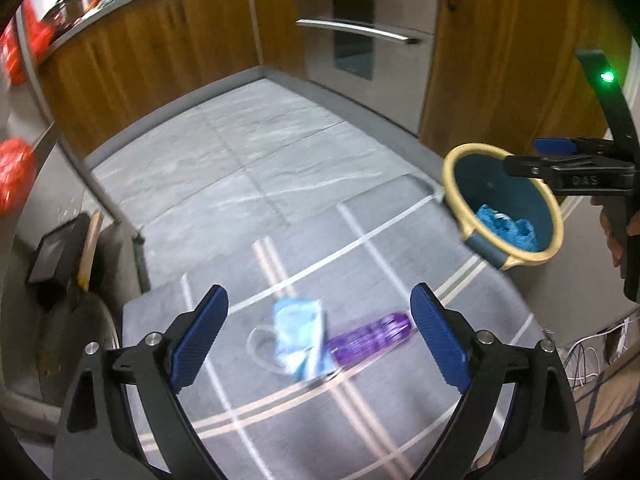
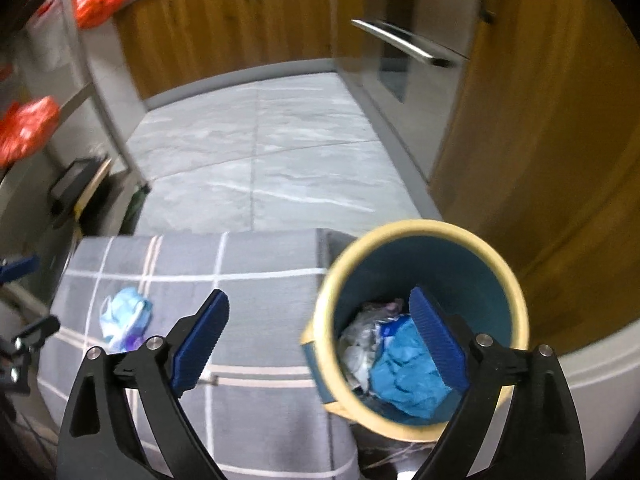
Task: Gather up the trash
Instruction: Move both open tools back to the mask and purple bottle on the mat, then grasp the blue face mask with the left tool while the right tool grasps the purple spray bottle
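the purple wrapper (image 1: 372,338) lies on the gray mat (image 1: 400,420), long way pointing to 2 o'clock, touching a blue mask (image 1: 298,336). both the left gripper (image 1: 320,334) and right gripper (image 2: 320,338) are wide open, holding nothing.

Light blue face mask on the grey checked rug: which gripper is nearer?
Left. The left gripper hovers open right over the light blue face mask. The right gripper is off to its right, over the teal bin.

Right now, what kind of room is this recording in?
Most likely a home kitchen: a built-in oven set among wooden cabinets, a cluttered counter above, and a tiled floor with a grey checked rug.
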Motion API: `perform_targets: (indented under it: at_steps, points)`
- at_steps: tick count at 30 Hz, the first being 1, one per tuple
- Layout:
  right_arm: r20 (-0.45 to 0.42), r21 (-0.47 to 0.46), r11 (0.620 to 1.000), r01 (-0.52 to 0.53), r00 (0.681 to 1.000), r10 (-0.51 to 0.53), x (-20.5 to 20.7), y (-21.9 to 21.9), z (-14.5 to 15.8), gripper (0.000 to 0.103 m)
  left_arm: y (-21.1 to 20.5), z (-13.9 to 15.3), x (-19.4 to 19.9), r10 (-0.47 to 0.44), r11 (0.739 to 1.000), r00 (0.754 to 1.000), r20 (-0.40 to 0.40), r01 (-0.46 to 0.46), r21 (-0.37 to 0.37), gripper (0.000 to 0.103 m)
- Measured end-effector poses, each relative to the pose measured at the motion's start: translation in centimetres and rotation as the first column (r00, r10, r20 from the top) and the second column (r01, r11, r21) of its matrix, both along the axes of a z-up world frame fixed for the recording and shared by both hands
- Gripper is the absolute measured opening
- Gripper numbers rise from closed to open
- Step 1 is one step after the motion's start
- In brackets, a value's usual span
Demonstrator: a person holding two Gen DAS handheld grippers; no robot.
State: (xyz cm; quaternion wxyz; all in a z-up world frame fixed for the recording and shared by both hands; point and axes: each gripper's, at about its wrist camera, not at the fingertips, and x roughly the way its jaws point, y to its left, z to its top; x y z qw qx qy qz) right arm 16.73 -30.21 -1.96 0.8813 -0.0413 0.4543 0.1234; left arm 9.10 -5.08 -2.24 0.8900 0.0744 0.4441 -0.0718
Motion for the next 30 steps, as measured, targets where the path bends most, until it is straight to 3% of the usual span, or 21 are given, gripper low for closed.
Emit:
perform_targets:
  at_steps: [5,12,19,23,30]
  points:
    - [-0.035,-0.055,0.985,-0.164,0.986,0.162,-0.7,4.1,-1.9,0.092,3.2,-2.6,-0.1,0.061,0.998,0.997,-0.044,-0.06,0.007,0.091]
    - [-0.075,-0.062,0.952,-0.3,0.952,0.295,-1.4,8.2,-4.0,0.092,5.8,-5.3,0.8,0.091,0.995,0.991,-0.096,-0.094,-0.029,0.091]
    - [-0.155,-0.065,0.895,-0.442,0.89,0.429,-2.3,12.5,-7.0,0.092,5.5,-8.1,2.1,0.055,0.998,0.987,-0.15,-0.056,-0.007,0.091]
    - [-0.179,-0.079,0.851,-0.52,0.847,0.501,-3.2,14.4,-8.2,0.092,5.5,-9.1,2.7,0.039,0.998,0.983,-0.18,-0.046,-0.032,0.089]
    - [-0.226,-0.108,0.789,-0.605,0.788,0.573,-4.4,16.5,-10.6,0.09,5.3,-10.5,3.7,0.014,0.998,0.974,-0.228,-0.029,-0.062,0.077]
